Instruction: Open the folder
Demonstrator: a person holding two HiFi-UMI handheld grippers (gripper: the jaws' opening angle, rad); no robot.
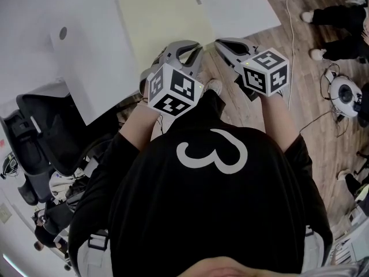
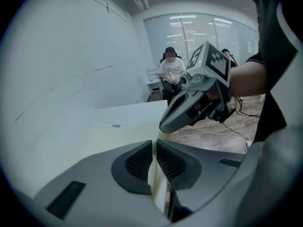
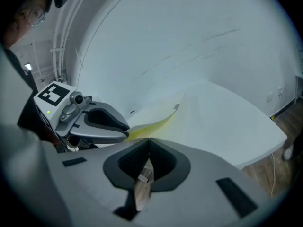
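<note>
The scene is lit brightly and evenly by ceiling panels (image 2: 188, 17) far off. Edges are bent and darkened by wide-angle lenses. Nearest surfaces are rendered soft.

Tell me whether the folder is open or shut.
Barely open: the left hand-held gripper pinches the folder at its near edge, and the cover there curls up slightly.

1. Pale yellow, plain, on the folder (image 1: 164, 16) at the near edge of the table (image 1: 242, 10), itself white.
2. Grey on the left gripper (image 1: 193, 48) and the right gripper (image 1: 222, 44); black, finely textured pads (image 2: 139, 162); white cubes with black square markers.
3. Black on the shirt (image 1: 202, 212), with a white numeral 3.
4. Brown plank grain on the floor (image 1: 311, 114).
5. Black on the office chair (image 1: 46, 131).
</note>
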